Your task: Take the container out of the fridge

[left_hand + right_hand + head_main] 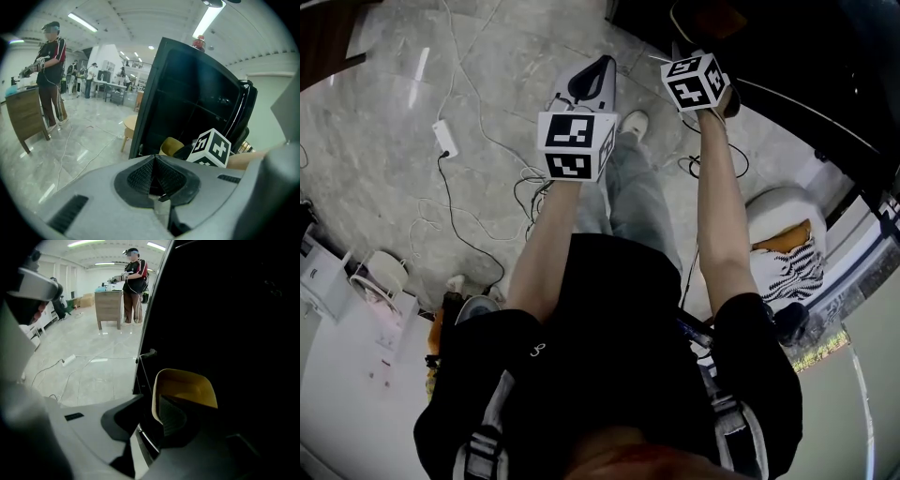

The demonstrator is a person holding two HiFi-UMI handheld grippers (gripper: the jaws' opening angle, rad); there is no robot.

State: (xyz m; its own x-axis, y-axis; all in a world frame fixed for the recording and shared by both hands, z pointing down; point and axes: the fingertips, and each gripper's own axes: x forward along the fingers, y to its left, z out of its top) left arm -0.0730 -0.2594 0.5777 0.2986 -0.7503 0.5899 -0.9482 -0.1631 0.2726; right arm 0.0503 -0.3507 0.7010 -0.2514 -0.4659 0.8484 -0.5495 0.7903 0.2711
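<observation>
A yellow container [185, 385] sits at the front of the black fridge [234, 310]. My right gripper [151, 405] is shut on its near wall: one pad is inside the container, the other jaw outside. In the left gripper view the container [171, 145] shows beside the fridge [187, 98], just left of the right gripper's marker cube [213, 147]. My left gripper [153, 157] is shut and holds nothing, out in front of the fridge. From above, the left gripper [592, 80] and the right marker cube [694, 80] are side by side; the right jaws are hidden.
A red-capped bottle [199, 43] stands on top of the fridge. A round wooden stool [129, 125] is left of it. Another person [50, 70] works at a wooden counter [23, 112]. Cables and a power strip [445, 139] lie on the floor. A white armchair [783, 244] is at my right.
</observation>
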